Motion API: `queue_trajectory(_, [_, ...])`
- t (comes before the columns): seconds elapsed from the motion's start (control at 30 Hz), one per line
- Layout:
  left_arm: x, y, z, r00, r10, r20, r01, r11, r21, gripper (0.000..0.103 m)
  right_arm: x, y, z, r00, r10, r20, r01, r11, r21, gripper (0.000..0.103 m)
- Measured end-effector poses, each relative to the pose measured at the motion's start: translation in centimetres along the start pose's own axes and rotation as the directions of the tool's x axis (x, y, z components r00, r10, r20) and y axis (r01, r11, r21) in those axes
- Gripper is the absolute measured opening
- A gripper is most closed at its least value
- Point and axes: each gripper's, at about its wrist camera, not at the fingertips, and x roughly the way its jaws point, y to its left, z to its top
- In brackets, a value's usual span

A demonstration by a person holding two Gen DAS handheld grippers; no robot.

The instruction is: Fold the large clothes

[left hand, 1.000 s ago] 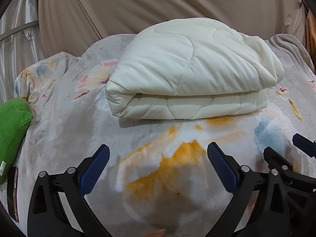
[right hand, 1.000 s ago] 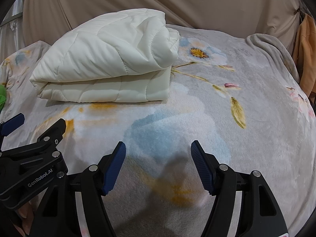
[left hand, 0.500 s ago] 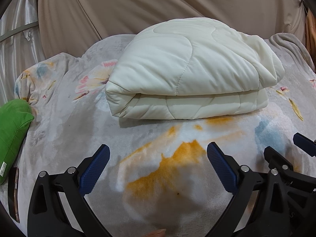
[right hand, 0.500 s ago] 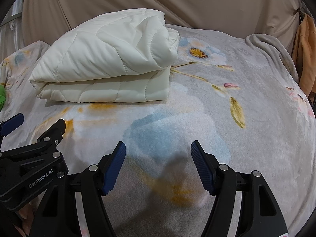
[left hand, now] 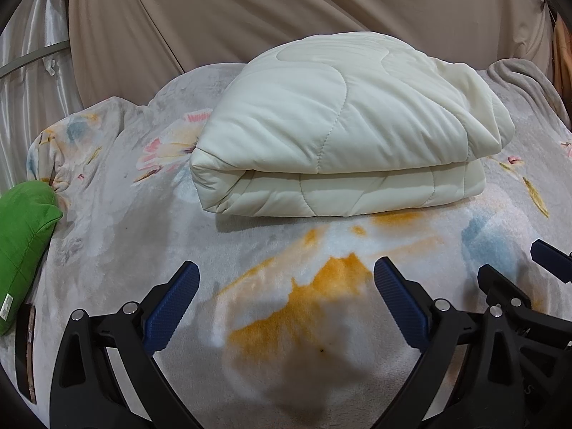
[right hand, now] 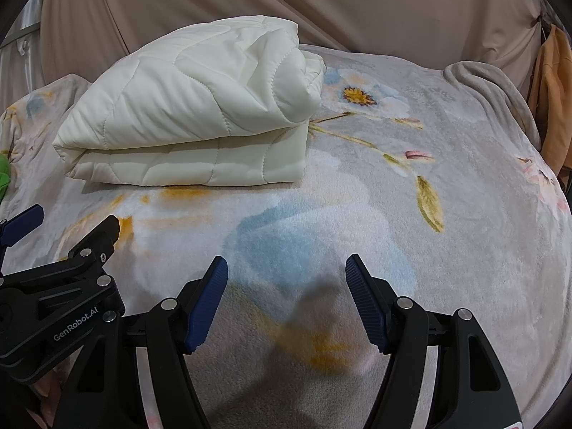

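Left wrist: folded quilt (left hand: pixel 343 132) lies crosswise, fold leftward.

The green cushion (left hand: pixel 25 250) is cut off by the left edge of the left wrist view, and only a sliver shows in the right wrist view. The quilt (left hand: pixel 343 136) hides the blanket (left hand: pixel 107 236) beneath it. An orange cloth (right hand: pixel 548 96) is cropped at the right rim. A thin dark object (left hand: pixel 26 350) at lower left is too cut off to identify.
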Motion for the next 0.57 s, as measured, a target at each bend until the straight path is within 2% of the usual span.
queue_trajectory(0.57, [0.01, -0.17, 0.26, 1.000, 0.000, 0.002, 0.000, 1.000, 0.011, 0.092, 0.01, -0.05, -0.13, 1.000, -0.004, 0.001, 0.004, 1.000, -0.002, 0.067])
